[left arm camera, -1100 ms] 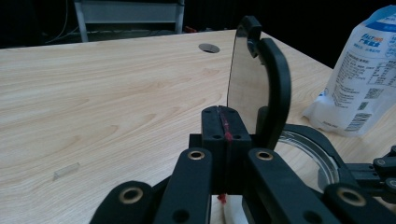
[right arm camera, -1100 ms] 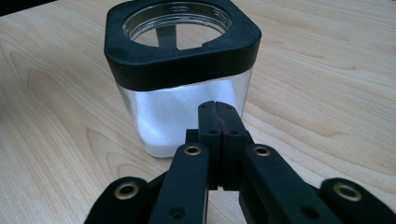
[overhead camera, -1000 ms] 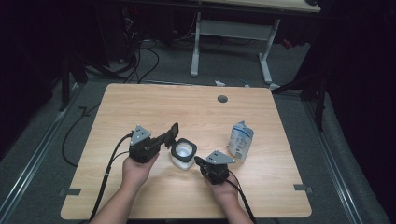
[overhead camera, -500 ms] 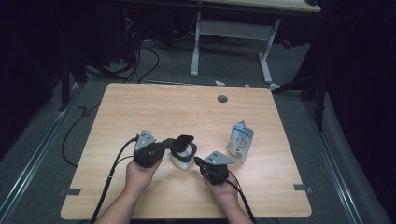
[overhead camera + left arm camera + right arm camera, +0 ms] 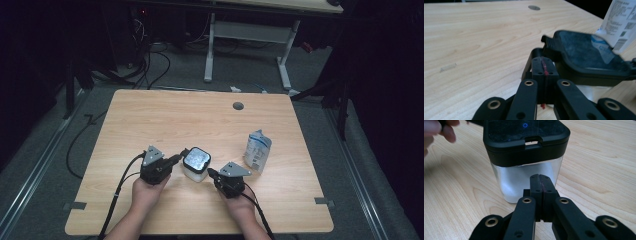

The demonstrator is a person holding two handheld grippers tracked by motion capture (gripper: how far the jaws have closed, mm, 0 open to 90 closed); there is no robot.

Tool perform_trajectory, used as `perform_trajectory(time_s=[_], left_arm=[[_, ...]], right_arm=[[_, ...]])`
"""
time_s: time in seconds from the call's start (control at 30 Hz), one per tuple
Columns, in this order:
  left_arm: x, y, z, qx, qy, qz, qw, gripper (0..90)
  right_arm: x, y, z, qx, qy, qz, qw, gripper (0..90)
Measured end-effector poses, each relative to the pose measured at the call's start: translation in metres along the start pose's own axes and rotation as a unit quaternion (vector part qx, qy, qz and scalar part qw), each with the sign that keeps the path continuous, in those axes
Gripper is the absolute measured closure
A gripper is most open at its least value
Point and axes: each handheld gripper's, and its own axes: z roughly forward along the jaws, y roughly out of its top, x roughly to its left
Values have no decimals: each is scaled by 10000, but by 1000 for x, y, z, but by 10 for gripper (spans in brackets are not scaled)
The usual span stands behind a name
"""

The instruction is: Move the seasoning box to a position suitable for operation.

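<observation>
Tipping risk: counter (image 5: pixel 150 115) bare, frosted jar (image 5: pixel 195 172) mid-front between both tools, black lid (image 5: pixel 196 159) seated, pouch (image 5: pixel 258 151) just right.
Left tool (image 5: pixel 173 159) jaws closed against lid edge, right tool (image 5: pixel 210 172) closed empty beside jar base; sideways push could topple it.

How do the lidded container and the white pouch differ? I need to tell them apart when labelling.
The container is boxy, with frosted clear walls and a black lid; the pouch is soft, white with blue print. The container sits between the left gripper and right gripper; the pouch stands apart. Both stand upright on the table.
</observation>
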Motion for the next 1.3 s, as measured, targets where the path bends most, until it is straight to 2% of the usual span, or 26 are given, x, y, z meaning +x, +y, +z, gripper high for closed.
perform_trajectory(time_s=[0.27, 0.6, 1.03, 1.3], left_arm=[[-2, -2, 10, 27, 5, -37, 10000, 900], [5, -2, 21, 57, -15, -75, 10000, 900], [11, 10, 41, 85, -117, 50, 9999, 900], [10, 18, 57, 78, -290, 125, 9995, 900]], right_arm=[[1, -1, -1, 12, 10, -30, 10000, 896], [-3, -3, -7, -8, -58, -4, 10000, 896], [-9, -11, -15, 29, -150, 105, 9998, 896], [-11, -16, -21, 59, -215, 191, 9996, 896]])
